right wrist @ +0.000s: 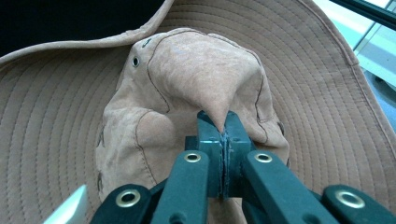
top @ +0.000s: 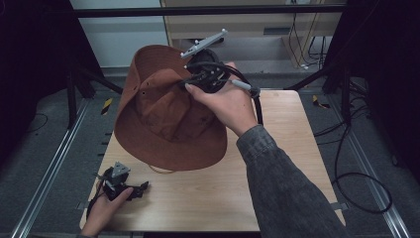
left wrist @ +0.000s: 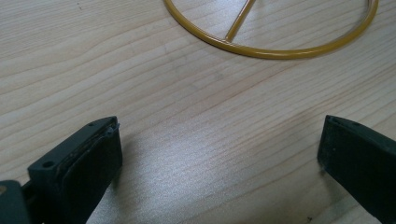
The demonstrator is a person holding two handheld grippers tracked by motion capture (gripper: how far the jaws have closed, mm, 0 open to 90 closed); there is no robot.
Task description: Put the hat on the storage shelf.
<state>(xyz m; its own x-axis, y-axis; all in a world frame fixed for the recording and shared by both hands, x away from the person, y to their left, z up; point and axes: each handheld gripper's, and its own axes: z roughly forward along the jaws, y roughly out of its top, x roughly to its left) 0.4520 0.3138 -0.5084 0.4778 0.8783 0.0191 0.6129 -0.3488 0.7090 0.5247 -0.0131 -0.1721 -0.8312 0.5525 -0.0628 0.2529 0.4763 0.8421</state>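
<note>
Two tongs share the work here, and they are doing very different jobs. The right tongs [right wrist: 223, 122] are pinched tight on a fold of cloth at the crown of a brown hat [top: 168, 116], the jaws meeting with only that tuck of fabric between them. Gripping the crown rather than the floppy brim makes sense: the crown gathers into a firm pleat that will not slip, and the wide brim then hangs free all round. In the high view the right hand [top: 225, 101] holds the hat lifted and tilted above the far half of the worktop [top: 277, 168], its brim spread like a dish, so it is clear of the surface and free to be carried.

The left tongs [top: 141, 188] rest low at the near left corner of the worktop, jaws spread wide with nothing between them, seemingly kept out of the way until needed. Just ahead of them, in the left gripper view, lies a yellow wire ring [left wrist: 271, 49] with a thin bar running in from its rim, flat on the wood. It looks like the foot of a stand, which would explain why the hat hangs crown-up above that spot: probably to be lowered on. The upper part of the stand I cannot make out.
</note>
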